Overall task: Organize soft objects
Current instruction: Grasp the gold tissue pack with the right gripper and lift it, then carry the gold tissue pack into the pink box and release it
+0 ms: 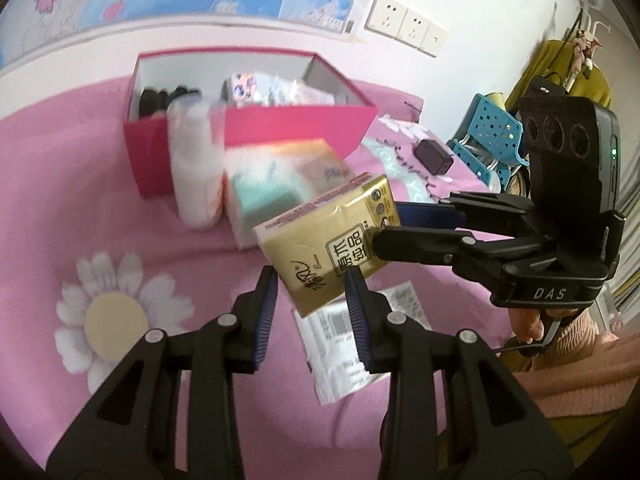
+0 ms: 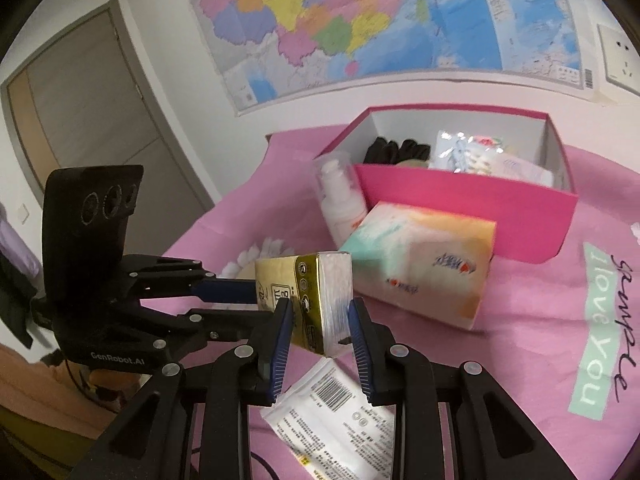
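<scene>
Gold-wrapped tissue pack [image 1: 332, 240] hangs above the pink bedspread [image 1: 80, 208], my left gripper [image 1: 311, 292] clamped narrow on one end. From the right wrist, my right gripper [image 2: 320, 316] pinches its other end. I judge this mid-carry; next comes swinging it over the pink box [image 2: 460, 200] and releasing.

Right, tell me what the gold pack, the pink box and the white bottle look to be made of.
Gold pack: glossy plastic film over something soft, probably tissues; it shines and creases.
Pink box: matte cardboard, judging by its thin straight walls and white inner face.
White bottle: likely plastic under a clear cap; motion blur leaves that uncertain.
</scene>
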The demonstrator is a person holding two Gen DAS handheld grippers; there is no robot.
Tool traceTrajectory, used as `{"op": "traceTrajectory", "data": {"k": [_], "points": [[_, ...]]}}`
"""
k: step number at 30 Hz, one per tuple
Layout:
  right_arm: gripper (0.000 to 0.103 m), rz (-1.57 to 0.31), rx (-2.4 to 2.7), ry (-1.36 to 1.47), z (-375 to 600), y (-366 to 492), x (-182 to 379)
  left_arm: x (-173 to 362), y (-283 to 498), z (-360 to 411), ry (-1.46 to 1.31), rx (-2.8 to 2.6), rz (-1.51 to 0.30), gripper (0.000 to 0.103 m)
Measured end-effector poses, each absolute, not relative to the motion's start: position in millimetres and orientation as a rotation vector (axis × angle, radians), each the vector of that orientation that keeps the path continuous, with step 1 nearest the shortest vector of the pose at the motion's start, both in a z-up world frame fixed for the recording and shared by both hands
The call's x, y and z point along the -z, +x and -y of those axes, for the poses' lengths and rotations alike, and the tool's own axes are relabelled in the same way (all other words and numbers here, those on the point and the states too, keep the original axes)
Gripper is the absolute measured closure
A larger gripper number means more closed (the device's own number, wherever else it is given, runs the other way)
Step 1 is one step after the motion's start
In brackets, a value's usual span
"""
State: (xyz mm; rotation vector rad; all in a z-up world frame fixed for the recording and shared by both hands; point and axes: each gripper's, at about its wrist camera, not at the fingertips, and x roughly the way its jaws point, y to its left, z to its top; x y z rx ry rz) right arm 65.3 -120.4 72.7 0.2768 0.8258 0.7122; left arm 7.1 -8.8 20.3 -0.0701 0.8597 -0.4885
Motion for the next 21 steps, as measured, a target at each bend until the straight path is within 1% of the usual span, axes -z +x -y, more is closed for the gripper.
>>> {"op": "traceTrajectory", "data": {"k": [6, 21], "points": [[0.074, -0.780, -0.683, 0.296, 133, 79, -85, -41, 22, 18, -0.024, 0.489, -0.811, 0.066], [0.074, -0.718, -0.646, 0.299, 144, 112, -101, -72, 57, 22, 0.020, 0.471, -0.739, 0.066]]}}
